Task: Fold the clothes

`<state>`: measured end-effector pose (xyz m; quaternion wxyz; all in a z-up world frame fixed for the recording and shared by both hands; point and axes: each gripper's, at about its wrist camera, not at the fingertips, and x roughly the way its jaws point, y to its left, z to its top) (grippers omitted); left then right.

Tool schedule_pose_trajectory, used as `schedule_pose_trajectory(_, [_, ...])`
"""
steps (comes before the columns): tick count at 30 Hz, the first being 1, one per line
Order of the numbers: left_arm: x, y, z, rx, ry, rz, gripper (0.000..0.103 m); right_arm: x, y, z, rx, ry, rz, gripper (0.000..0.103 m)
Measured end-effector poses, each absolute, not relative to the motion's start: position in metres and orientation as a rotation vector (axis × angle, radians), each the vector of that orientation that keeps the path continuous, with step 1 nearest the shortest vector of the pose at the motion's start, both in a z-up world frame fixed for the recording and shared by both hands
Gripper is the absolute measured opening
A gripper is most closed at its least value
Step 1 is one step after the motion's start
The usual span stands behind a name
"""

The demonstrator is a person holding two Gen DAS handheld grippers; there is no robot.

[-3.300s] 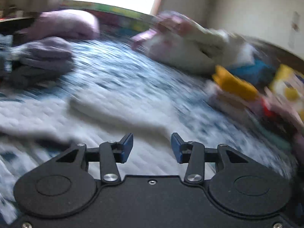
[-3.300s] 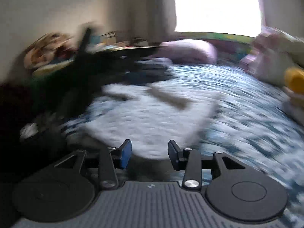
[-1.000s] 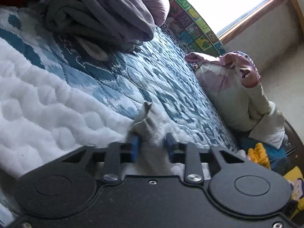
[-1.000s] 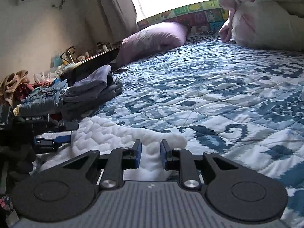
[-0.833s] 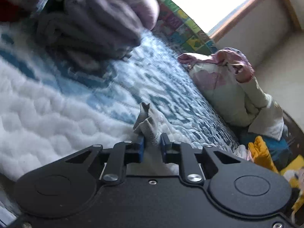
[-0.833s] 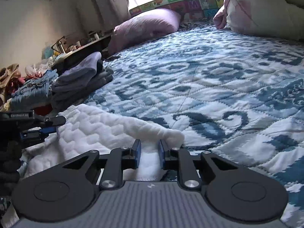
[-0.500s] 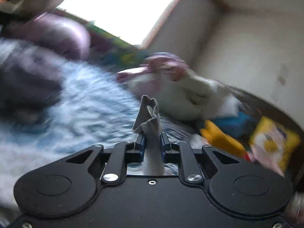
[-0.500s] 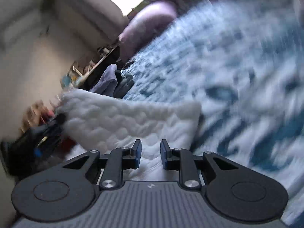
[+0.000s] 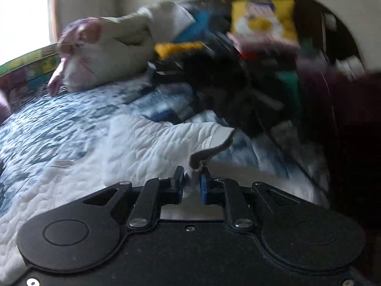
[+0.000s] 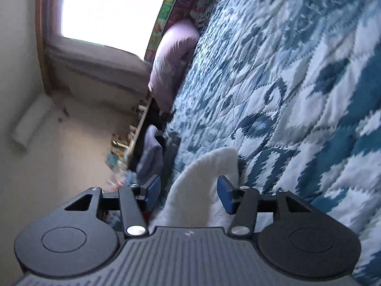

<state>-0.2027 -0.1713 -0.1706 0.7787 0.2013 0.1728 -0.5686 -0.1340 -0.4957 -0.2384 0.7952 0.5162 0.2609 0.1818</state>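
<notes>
Mid-fold on the bed (image 10: pixel 309 76), the left claw (image 9: pixel 192 181) clamps a corner of the white quilted garment (image 9: pixel 133 147), while the right claw (image 10: pixel 189 193), its jaws just opened, stands apart around the cloth, and should next withdraw.

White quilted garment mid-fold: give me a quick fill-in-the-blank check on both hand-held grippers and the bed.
1. The left hand-held gripper is shut on the white quilted garment's ____.
2. The right hand-held gripper has just been opening; its pads stand ____ of the white cloth between them.
3. The bedspread is patterned white and ____.

Missing words: edge; clear; blue
</notes>
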Motion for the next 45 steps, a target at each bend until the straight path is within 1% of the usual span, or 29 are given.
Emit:
schedule_pose_trajectory(3, [-0.203, -0.169, -0.17, 0.424, 0.367, -1.241, 0.012, -0.129, -0.488, -0.232, 1.019, 0.585, 0.373, 0.054])
schedule_pose_trajectory(4, [-0.202, -0.168, -0.169, 0.417, 0.364, -1.248, 0.012, -0.128, -0.486, -0.232, 0.992, 0.598, 0.348, 0.051])
schedule_pose_trajectory(7, [-0.201, -0.164, -0.166, 0.416, 0.366, -1.272, 0.011, -0.125, -0.482, -0.237, 0.927, 0.635, 0.273, 0.037])
schedule_pose_trajectory(9, [-0.202, -0.163, -0.168, 0.425, 0.381, -1.288, 0.01, -0.128, -0.485, -0.243, 0.931, 0.656, 0.257, 0.033])
schedule_pose_trajectory(14, [-0.205, -0.16, -0.174, 0.44, 0.404, -1.287, 0.01, -0.131, -0.484, -0.243, 0.908, 0.674, 0.258, 0.032])
schedule_pose_trajectory(18, [-0.205, -0.157, -0.169, 0.417, 0.363, -1.25, 0.01, -0.134, -0.484, -0.24, 0.904, 0.658, 0.263, 0.032])
schedule_pose_trajectory(20, [-0.208, -0.159, -0.168, 0.42, 0.342, -1.252, 0.022, -0.136, -0.483, -0.236, 0.889, 0.646, 0.256, 0.032])
schedule_pose_trajectory(21, [-0.212, -0.161, -0.168, 0.438, 0.326, -1.244, 0.037, -0.137, -0.483, -0.234, 0.874, 0.634, 0.248, 0.032])
schedule_pose_trajectory(22, [-0.215, -0.163, -0.169, 0.452, 0.309, -1.239, 0.043, -0.135, -0.481, -0.231, 0.862, 0.625, 0.246, 0.032])
schedule_pose_trajectory(24, [-0.218, -0.168, -0.171, 0.458, 0.3, -1.238, 0.043, -0.135, -0.478, -0.226, 0.844, 0.608, 0.267, 0.032])
schedule_pose_trajectory(27, [-0.221, -0.174, -0.175, 0.472, 0.298, -1.236, 0.042, -0.131, -0.471, -0.225, 0.813, 0.633, 0.291, 0.032])
schedule_pose_trajectory(28, [-0.221, -0.177, -0.176, 0.477, 0.301, -1.24, 0.035, -0.13, -0.468, -0.227, 0.815, 0.646, 0.301, 0.032])
schedule_pose_trajectory(29, [-0.221, -0.178, -0.177, 0.48, 0.31, -1.245, 0.026, -0.13, -0.467, -0.227, 0.811, 0.648, 0.311, 0.033])
schedule_pose_trajectory(30, [-0.22, -0.179, -0.178, 0.484, 0.319, -1.244, 0.009, -0.131, -0.465, -0.225, 0.797, 0.649, 0.323, 0.033])
schedule_pose_trajectory(31, [-0.218, -0.179, -0.177, 0.482, 0.324, -1.245, 0.006, -0.131, -0.462, -0.222, 0.775, 0.647, 0.333, 0.027])
schedule_pose_trajectory(32, [-0.217, -0.176, -0.175, 0.464, 0.323, -1.254, 0.005, -0.132, -0.461, -0.219, 0.761, 0.645, 0.343, 0.011])
schedule_pose_trajectory(33, [-0.215, -0.174, -0.172, 0.446, 0.323, -1.262, 0.004, -0.134, -0.461, -0.218, 0.762, 0.643, 0.346, 0.009])
schedule_pose_trajectory(39, [-0.215, -0.162, -0.159, 0.396, 0.314, -1.313, 0.001, -0.142, -0.468, -0.22, 0.77, 0.664, 0.288, 0.009])
schedule_pose_trajectory(40, [-0.215, -0.163, -0.161, 0.403, 0.323, -1.312, 0.001, -0.142, -0.469, -0.221, 0.775, 0.663, 0.279, 0.009])
schedule_pose_trajectory(42, [-0.217, -0.167, -0.167, 0.432, 0.339, -1.312, 0.001, -0.143, -0.469, -0.218, 0.776, 0.643, 0.282, 0.013])
schedule_pose_trajectory(43, [-0.218, -0.169, -0.17, 0.451, 0.346, -1.313, 0.001, -0.141, -0.469, -0.216, 0.776, 0.625, 0.274, 0.018])
schedule_pose_trajectory(44, [-0.22, -0.17, -0.171, 0.458, 0.351, -1.318, 0.001, -0.138, -0.469, -0.215, 0.778, 0.606, 0.265, 0.03])
schedule_pose_trajectory(45, [-0.221, -0.171, -0.173, 0.463, 0.357, -1.322, 0.001, -0.134, -0.47, -0.214, 0.791, 0.59, 0.261, 0.038])
